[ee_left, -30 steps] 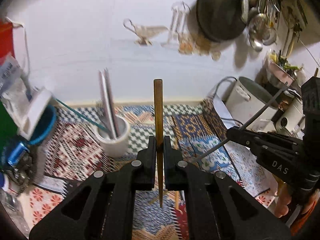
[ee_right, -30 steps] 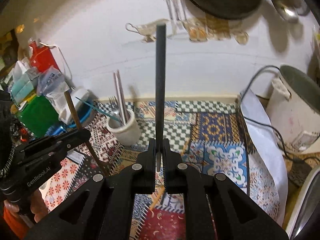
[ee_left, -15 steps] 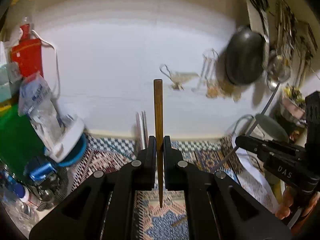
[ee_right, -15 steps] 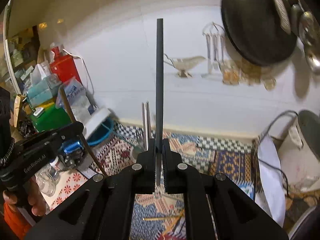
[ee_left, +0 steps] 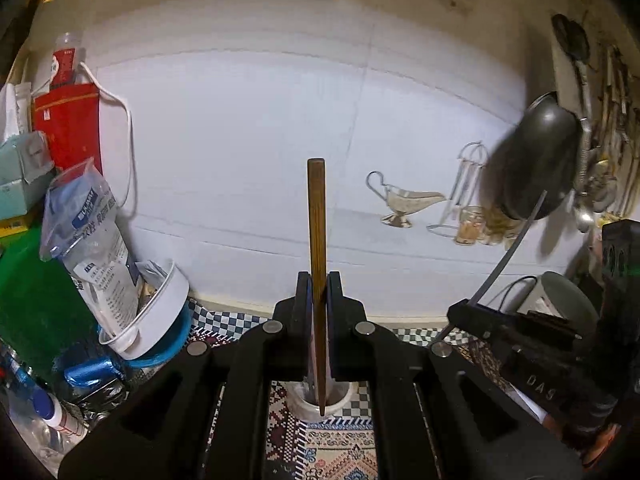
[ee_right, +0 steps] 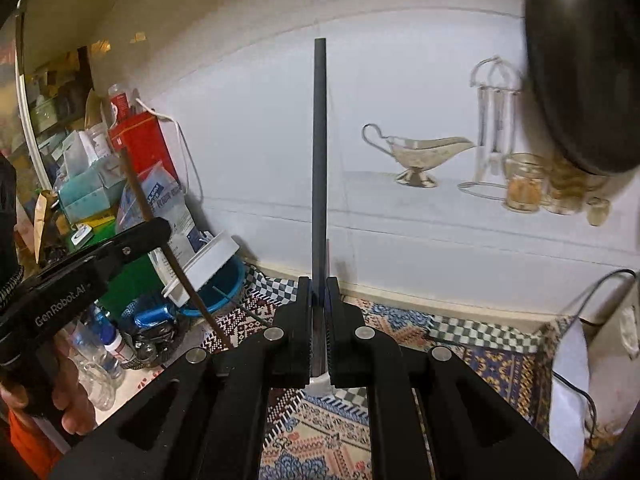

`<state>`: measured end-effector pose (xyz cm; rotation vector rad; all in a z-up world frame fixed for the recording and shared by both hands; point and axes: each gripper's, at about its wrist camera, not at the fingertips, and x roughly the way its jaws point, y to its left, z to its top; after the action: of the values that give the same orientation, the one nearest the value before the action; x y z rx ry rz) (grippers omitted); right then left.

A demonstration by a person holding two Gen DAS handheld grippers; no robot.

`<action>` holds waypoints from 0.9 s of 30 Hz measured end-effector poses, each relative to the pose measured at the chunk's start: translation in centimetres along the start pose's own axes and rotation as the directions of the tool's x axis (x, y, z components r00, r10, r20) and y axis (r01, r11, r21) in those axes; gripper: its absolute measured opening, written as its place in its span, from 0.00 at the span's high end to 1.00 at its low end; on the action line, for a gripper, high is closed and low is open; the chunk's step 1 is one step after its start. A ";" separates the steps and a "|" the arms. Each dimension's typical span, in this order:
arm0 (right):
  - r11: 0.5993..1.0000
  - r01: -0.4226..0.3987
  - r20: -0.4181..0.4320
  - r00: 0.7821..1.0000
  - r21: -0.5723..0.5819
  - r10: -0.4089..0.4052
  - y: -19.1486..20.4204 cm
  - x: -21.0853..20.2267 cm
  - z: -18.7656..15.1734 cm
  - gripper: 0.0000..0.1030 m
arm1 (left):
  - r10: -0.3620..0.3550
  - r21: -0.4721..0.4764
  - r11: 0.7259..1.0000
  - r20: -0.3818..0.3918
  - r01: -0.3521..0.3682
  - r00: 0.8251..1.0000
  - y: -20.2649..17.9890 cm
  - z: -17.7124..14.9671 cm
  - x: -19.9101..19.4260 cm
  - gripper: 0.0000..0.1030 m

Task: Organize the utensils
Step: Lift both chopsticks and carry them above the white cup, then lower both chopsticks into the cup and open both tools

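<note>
My left gripper point(ee_left: 318, 300) is shut on a brown wooden chopstick point(ee_left: 316, 240) held upright; its lower tip sits over the mouth of a white utensil cup point(ee_left: 312, 402) seen between the fingers. My right gripper point(ee_right: 318, 308) is shut on a dark grey chopstick point(ee_right: 320, 160), also upright, with the white cup point(ee_right: 320, 386) just below the jaws. The right gripper point(ee_left: 520, 332) with its grey stick point(ee_left: 508, 252) shows at the right of the left wrist view. The left gripper point(ee_right: 100, 256) with the brown stick point(ee_right: 168, 256) shows at the left of the right wrist view.
A patterned cloth point(ee_right: 480, 352) covers the counter. Clutter stands at the left: a white tub in a blue bowl point(ee_left: 160, 320), a plastic bag point(ee_left: 96, 236), a red carton point(ee_left: 66, 124), bottles. A black pan point(ee_left: 540, 160) hangs at the right. A white cooker point(ee_right: 608, 360) stands at the right.
Both grippers have tilted up and moved toward the white cup, which now lies right under the jaws. Each gripper still holds its chopstick.
</note>
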<state>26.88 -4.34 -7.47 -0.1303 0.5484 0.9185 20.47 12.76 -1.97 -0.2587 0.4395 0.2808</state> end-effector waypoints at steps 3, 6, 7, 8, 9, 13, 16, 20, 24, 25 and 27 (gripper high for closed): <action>1.000 -0.015 -0.034 0.999 0.005 0.016 0.0 2.1 -0.1 0.95 | 0.007 -0.008 1.000 -0.011 -0.007 1.000 0.3 -0.1 1.8 0.95; 1.000 -0.024 -0.069 0.997 0.015 0.025 -0.2 4.1 -0.4 0.95 | 0.012 -0.014 1.000 -0.030 -0.012 0.999 0.6 -0.3 3.7 0.95; 0.999 -0.027 -0.083 0.996 0.020 0.028 -0.3 4.8 -0.6 0.95 | 0.016 -0.016 1.000 -0.039 -0.017 0.999 0.7 -0.4 4.5 0.95; 0.999 -0.027 -0.095 0.995 0.023 0.029 -0.5 5.4 -0.8 0.95 | 0.018 -0.018 1.000 -0.044 -0.019 0.999 0.7 -0.5 5.1 0.95; 0.999 -0.026 -0.105 0.994 0.025 0.028 -0.6 5.9 -0.8 0.95 | 0.020 -0.020 1.000 -0.051 -0.021 0.999 0.8 -0.7 5.6 0.95; 0.999 -0.020 -0.148 0.989 0.038 0.026 -1.2 7.8 -1.6 0.95 | 0.033 -0.019 0.999 -0.080 -0.035 0.996 0.9 -1.7 8.0 0.95; 0.999 -0.008 -0.178 0.984 0.042 0.015 -1.9 9.1 -2.2 0.95 | 0.039 -0.018 0.999 -0.111 -0.042 0.993 1.1 -2.7 9.7 0.95; 0.999 0.002 -0.216 0.976 0.046 0.008 -2.3 10.4 -2.9 0.95 | 0.047 -0.015 0.999 -0.160 -0.050 0.986 1.4 -4.3 11.7 0.95; 0.999 0.007 -0.255 0.967 0.042 0.004 -2.5 11.5 -3.6 0.95 | 0.044 -0.020 0.999 -0.202 -0.049 0.978 1.8 -5.4 12.6 0.95; 0.999 0.007 -0.263 0.965 0.040 0.004 -2.5 11.8 -3.8 0.95 | 0.044 -0.019 0.999 -0.213 -0.049 0.976 1.9 -5.6 12.7 0.95; 0.999 0.009 -0.284 0.959 0.031 0.000 -2.3 12.3 -4.2 0.95 | 0.046 -0.015 0.999 -0.234 -0.051 0.971 2.0 -6.1 13.0 0.95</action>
<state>32.97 1.71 -17.54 -0.2370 0.8291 0.8913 28.79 15.48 -13.46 -0.3034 0.6768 0.3039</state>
